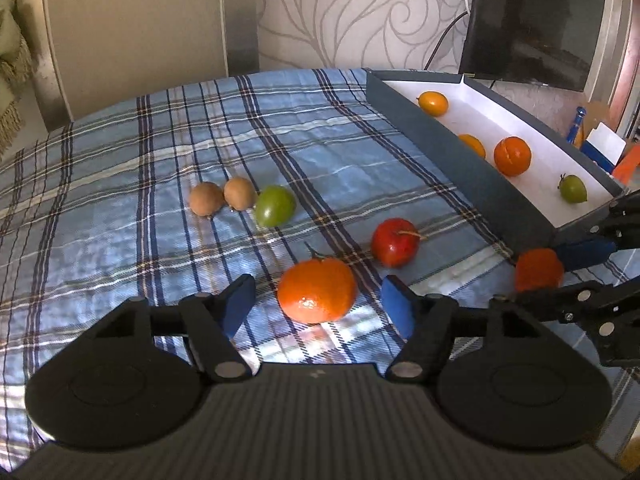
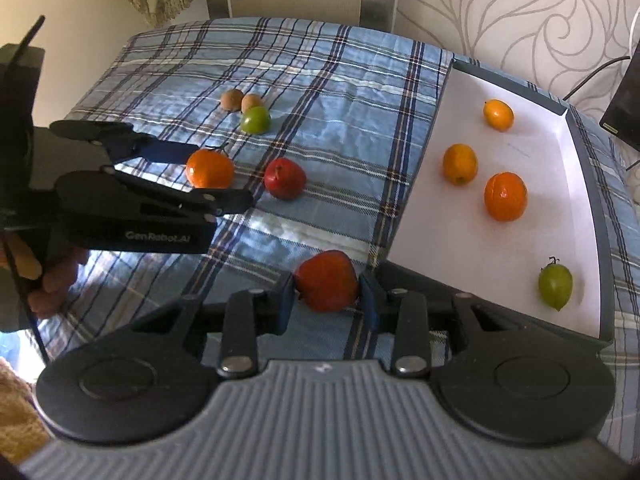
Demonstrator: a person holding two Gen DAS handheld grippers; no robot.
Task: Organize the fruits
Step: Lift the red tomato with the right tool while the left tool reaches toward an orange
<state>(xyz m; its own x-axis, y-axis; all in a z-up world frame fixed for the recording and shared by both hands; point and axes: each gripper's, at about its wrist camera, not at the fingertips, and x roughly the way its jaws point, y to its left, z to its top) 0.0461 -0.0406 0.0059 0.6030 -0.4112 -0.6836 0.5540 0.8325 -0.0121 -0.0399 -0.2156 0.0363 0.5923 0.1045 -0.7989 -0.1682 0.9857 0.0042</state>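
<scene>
Gripping a reddish-orange fruit point(image 2: 327, 286), the right gripper point(image 2: 326, 300) is holding its jaws clamped on both sides of it, right next to the near corner of the tray point(image 2: 596, 216). In the left wrist view the same fruit point(image 1: 538, 269) is sitting pinched between the blue pads of the right gripper point(image 1: 548, 270), just outside the tray's dark wall point(image 1: 452, 160).

The left gripper point(image 1: 318, 306) is hanging with its jaws wide apart around a big orange point(image 1: 317, 290), one pad on each side and neither one touching it as far as I can tell. From the right wrist view the left gripper point(image 2: 218, 176) is reaching in from the left with that orange point(image 2: 209, 168) sitting between its fingers.

The rest is lying loose on the blue plaid cloth point(image 1: 120, 184) covering the surface: a red apple point(image 1: 395, 241) just beyond the orange, then a green fruit point(image 1: 275, 205) touching two brown fruits point(image 1: 222, 197) in a little row further back.

Inside the tray, on its white floor, four pieces are sitting well apart from each other: a small yellow-orange one point(image 2: 498, 114) at the far end, another yellow-orange one point(image 2: 460, 163), a deeper orange one point(image 2: 505, 196), and a small green one with a stem point(image 2: 555, 286) nearest the right gripper.
</scene>
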